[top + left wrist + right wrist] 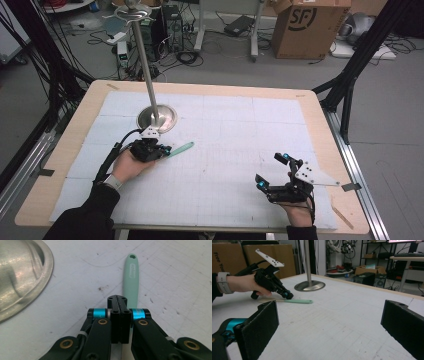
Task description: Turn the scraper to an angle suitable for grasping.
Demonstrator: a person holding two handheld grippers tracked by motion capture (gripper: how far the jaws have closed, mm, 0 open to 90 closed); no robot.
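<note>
A mint-green utensil handle (181, 148) lies flat on the white mat, pointing right. My left gripper (164, 150) is at its near end with both jaws pressed together. In the left gripper view the handle (132, 277) runs out from under the right jaw of my left gripper (117, 300), off the seam, and nothing shows between the pads. The right gripper view shows the left gripper's tip (287, 295) down at the handle (298, 301), with a pale flat part beside the hand. My right gripper (270, 170) is open low over the mat at the front right, holding nothing (329, 322).
A metal pole on a round steel base (157, 117) stands just behind the left hand; its base (20, 277) lies close to the left jaws. The white gridded mat (240, 130) covers the wooden table. Cardboard boxes, cables and black frame legs surround the table.
</note>
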